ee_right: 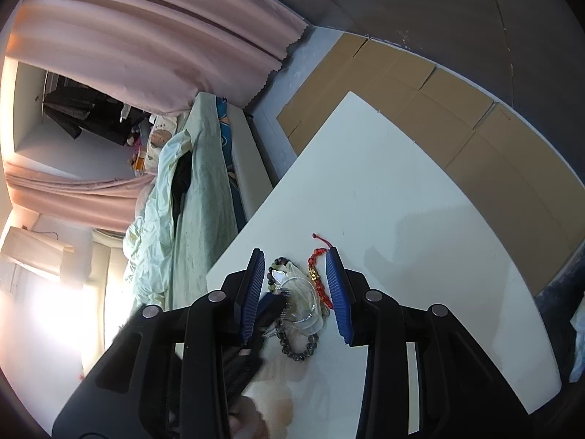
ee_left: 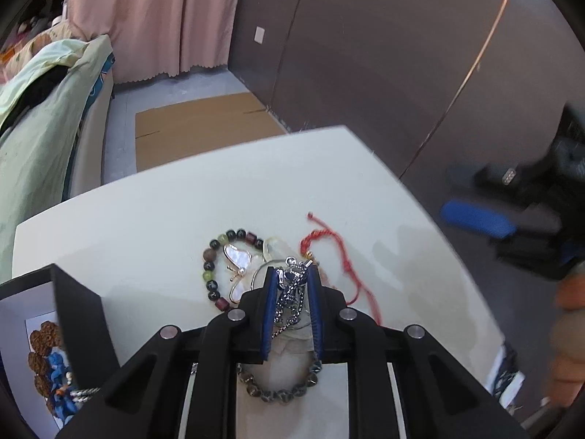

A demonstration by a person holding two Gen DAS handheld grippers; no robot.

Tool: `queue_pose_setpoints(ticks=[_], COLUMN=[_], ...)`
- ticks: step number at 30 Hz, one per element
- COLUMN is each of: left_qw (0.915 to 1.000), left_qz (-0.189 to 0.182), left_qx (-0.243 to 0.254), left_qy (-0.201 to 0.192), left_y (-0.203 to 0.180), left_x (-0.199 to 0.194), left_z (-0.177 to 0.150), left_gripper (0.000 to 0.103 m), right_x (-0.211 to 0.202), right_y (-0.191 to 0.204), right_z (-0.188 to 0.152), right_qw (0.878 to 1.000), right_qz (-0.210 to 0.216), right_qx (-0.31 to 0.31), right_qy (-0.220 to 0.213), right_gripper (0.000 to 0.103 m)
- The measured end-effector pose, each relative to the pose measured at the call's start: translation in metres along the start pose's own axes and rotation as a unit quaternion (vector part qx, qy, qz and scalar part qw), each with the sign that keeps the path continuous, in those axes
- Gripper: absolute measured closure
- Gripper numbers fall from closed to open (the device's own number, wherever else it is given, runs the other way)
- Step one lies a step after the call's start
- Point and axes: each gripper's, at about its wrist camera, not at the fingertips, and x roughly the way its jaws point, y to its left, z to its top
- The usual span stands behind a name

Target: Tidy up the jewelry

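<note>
A pile of jewelry lies on the white table (ee_left: 153, 212). My left gripper (ee_left: 291, 274) is shut on a silver chain (ee_left: 290, 298) that hangs between its blue pads. Beside it lie a multicolor bead bracelet (ee_left: 212, 274), a butterfly brooch (ee_left: 238, 267), a red string bracelet (ee_left: 343, 256) and a dark bead bracelet (ee_left: 281, 393). A black jewelry box (ee_left: 44, 329) at the left holds brown beads. My right gripper (ee_right: 295, 256) is open above the pile, its pads on either side of the red string bracelet (ee_right: 319, 274) and a clear bangle (ee_right: 303, 303).
A bed with a pale green quilt (ee_left: 40, 117) stands left of the table. Cardboard (ee_left: 197, 124) lies on the floor beyond the far edge. A dark wardrobe (ee_left: 402, 55) rises behind, pink curtains (ee_left: 153, 14) at the back.
</note>
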Motion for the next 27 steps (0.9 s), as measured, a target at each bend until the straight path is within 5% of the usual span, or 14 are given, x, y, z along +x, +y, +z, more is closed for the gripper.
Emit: queue_pose_setpoints(ticks=[9,27], left_qw=[0.9973,0.9918], left_qz=[-0.04,-0.042], left_qx=[-0.057,-0.096], left_qy=[-0.026,-0.073], left_y=[0.022,0.04], left_x=[-0.033,-0.084], left_z=[0.005,-0.002], left_gripper=[0.088,0.088], right_x=[0.028,0.08], right_y=[0.016,0.039], right_z=[-0.022,-0.052], right_qw=[0.997,0.985], right_qz=[-0.022,-0.078], right_qx=[-0.049,-0.131], right_qy=[0.051,0.081], right_gripper=[0.066,0.07])
